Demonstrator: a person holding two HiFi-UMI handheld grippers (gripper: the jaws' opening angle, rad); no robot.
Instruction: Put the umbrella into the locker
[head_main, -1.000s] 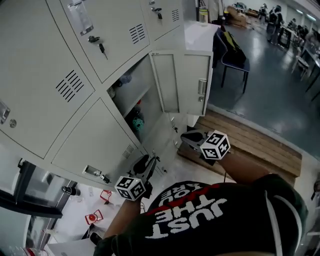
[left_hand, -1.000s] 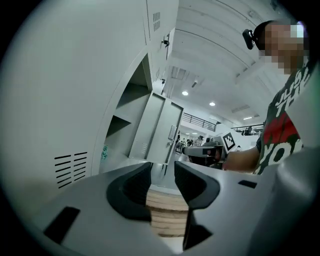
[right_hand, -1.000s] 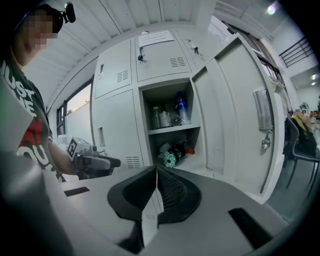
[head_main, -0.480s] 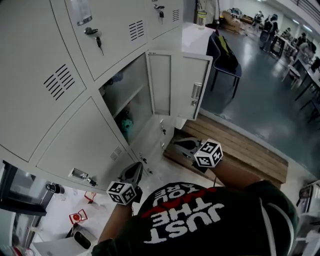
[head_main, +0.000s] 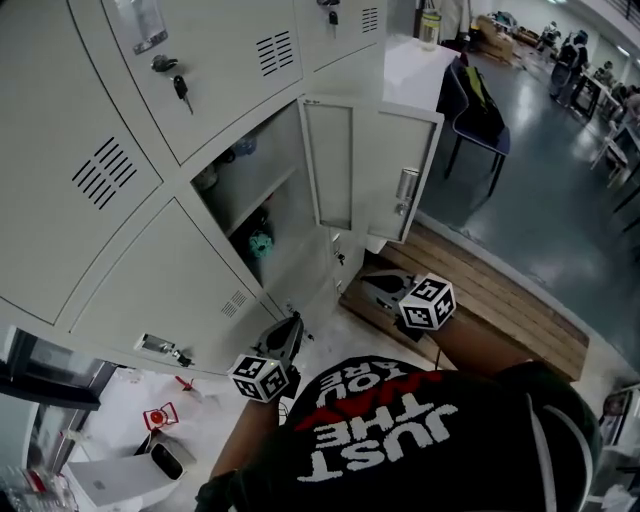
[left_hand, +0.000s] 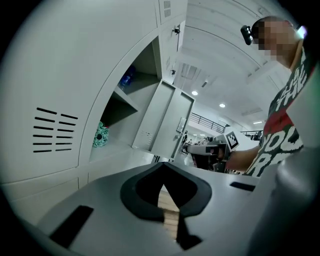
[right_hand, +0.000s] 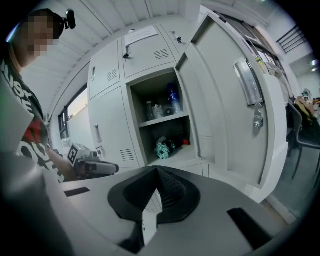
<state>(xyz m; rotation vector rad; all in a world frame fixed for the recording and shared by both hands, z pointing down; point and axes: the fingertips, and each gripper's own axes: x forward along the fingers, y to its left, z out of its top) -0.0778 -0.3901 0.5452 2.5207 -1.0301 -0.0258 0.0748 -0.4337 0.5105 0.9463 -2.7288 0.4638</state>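
Note:
The folded teal umbrella lies on the lower shelf of the open locker, also seen in the left gripper view and the right gripper view. My left gripper hangs shut and empty in front of the closed lower-left locker door, below and left of the umbrella; its jaws meet in its own view. My right gripper is held to the right of the left one, below the open door, with its jaws together on nothing.
Bottles stand on the locker's upper shelf. A key hangs in the door above. A wooden pallet lies on the floor at right, with a blue chair beyond it. White boxes and small items sit at lower left.
The left gripper's jaws have come together. Both grippers have sunk a little in front of the locker, and the umbrella stays on the shelf.

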